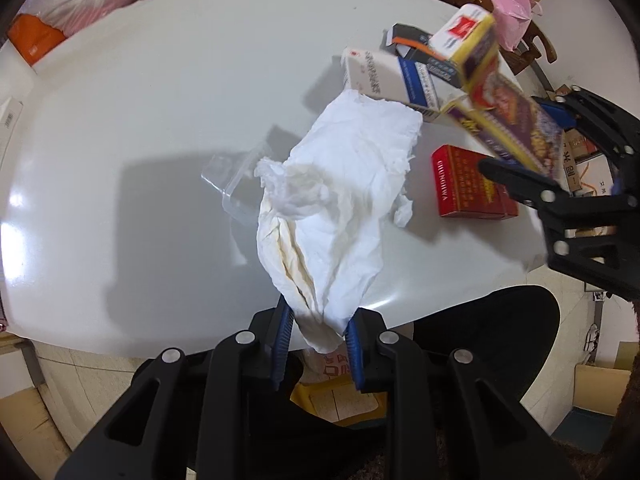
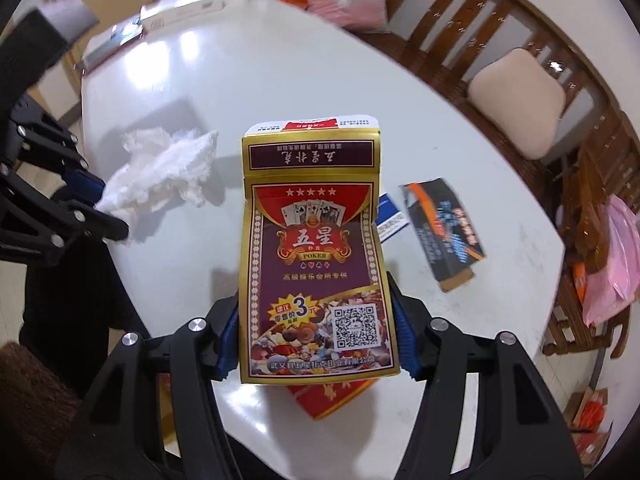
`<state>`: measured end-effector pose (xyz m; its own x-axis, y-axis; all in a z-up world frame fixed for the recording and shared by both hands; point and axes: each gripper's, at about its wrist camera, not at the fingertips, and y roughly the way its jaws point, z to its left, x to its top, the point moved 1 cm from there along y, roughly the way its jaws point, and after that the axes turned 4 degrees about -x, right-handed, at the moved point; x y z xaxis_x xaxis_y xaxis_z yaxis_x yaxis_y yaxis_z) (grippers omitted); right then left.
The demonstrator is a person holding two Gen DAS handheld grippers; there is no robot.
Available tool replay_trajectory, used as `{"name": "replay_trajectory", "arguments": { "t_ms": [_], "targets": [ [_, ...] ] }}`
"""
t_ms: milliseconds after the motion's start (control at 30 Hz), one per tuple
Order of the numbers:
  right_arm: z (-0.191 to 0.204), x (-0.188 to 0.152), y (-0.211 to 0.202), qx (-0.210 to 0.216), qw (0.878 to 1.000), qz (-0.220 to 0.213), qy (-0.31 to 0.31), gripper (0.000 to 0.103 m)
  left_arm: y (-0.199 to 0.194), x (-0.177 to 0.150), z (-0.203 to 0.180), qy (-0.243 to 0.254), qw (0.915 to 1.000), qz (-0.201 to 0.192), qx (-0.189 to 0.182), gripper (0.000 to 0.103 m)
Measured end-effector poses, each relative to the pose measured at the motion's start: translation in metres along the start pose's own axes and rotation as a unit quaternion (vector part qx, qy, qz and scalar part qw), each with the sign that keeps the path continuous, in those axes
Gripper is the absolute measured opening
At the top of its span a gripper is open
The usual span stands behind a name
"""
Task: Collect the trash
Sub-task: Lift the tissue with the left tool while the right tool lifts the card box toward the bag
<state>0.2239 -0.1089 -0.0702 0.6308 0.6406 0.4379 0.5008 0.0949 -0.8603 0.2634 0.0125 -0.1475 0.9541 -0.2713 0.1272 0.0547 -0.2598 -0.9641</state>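
Observation:
My left gripper [image 1: 318, 330] is shut on a crumpled white tissue [image 1: 336, 200] and holds it above the near edge of the white table [image 1: 140, 120]; the tissue [image 2: 160, 172] also shows in the right wrist view at the left. My right gripper [image 2: 316, 344] is shut on a gold and maroon poker card box [image 2: 316, 264], lifted above the table. The box [image 1: 500, 92] and right gripper [image 1: 532, 178] show at the right of the left wrist view.
On the table lie a red cigarette box [image 1: 464, 188], a white and blue box [image 1: 384, 80], a flattened black carton [image 2: 444, 232] and a clear plastic wrapper [image 1: 232, 184]. Wooden chairs [image 2: 500, 32], pink bags [image 2: 616, 260] and a black stool [image 1: 500, 340] surround it.

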Motion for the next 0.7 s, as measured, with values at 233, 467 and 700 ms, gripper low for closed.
{"name": "replay_trajectory", "arguments": {
  "t_ms": [233,467,700],
  "targets": [
    [-0.005,-0.005,-0.04,-0.03,0.999,-0.027,0.025,0.06,-0.031,-0.008,-0.012,0.023,0.9992,-0.033,0.006,0.024],
    [0.007,-0.018,-0.074,-0.041,0.997,-0.051,0.04,0.06,-0.062,-0.018,-0.025,0.05,0.9963,-0.069,0.013,0.024],
    [0.034,-0.04,-0.114,-0.054,0.995,-0.08,0.04,0.06,-0.072,-0.042,-0.033,0.066,0.9936,-0.089,0.021,0.024]
  ]
}}
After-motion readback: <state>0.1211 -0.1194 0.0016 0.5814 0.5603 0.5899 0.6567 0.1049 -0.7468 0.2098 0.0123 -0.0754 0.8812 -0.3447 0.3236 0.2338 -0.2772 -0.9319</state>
